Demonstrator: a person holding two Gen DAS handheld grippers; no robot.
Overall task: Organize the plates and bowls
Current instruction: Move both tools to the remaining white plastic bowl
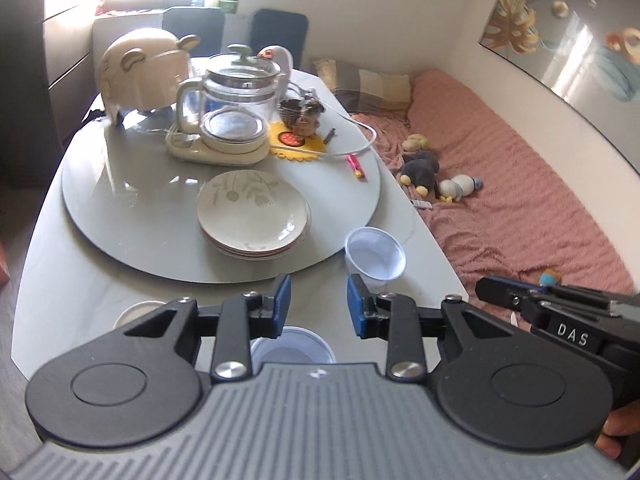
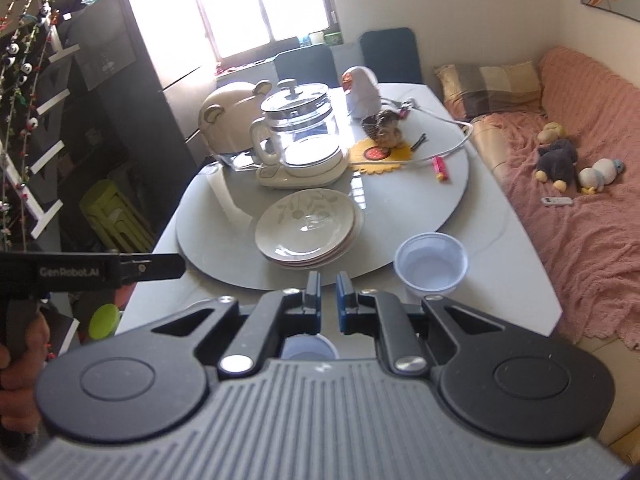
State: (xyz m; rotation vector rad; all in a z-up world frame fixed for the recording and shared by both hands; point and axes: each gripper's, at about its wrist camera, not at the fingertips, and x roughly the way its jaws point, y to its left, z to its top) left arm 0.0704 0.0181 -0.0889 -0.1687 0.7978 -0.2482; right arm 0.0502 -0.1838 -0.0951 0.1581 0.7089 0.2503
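A stack of plates (image 1: 253, 216), pale and glazed with a faint leaf pattern, is seen on the near edge of a round grey turntable (image 1: 120, 216) that lies on a glossy pale table (image 1: 48, 280). Just beside the turntable, on the bare table, a translucent plastic bowl (image 1: 375, 254) stands upright. A second plastic bowl (image 1: 294, 350) is partly hidden below the left gripper (image 1: 316, 306), whose blue-padded jaws are held apart with nothing between them. A rounded white dish (image 1: 136, 312) is partly seen at the near left, hidden behind the gripper body.

Behind the plates, the far half of the turntable is crowded: a glass kettle (image 1: 236, 108) on a cream base, a cream bear-eared container (image 1: 142, 74), a yellow scalloped mat (image 1: 296, 142) with a small wicker basket (image 1: 298, 114) on it, a white cable (image 1: 360, 132) and a pink tube (image 1: 356, 165). Two dark chairs (image 1: 280, 36) are set at the far side of the table. To the right, a sofa (image 1: 520, 184) is covered with a ribbed pink throw, on which soft toys (image 1: 424, 170) are scattered.

In the right wrist view, the right gripper (image 2: 328, 286) is clenched nearly closed, and nothing is gripped. It hangs above the near table edge, with the plates just ahead of it.
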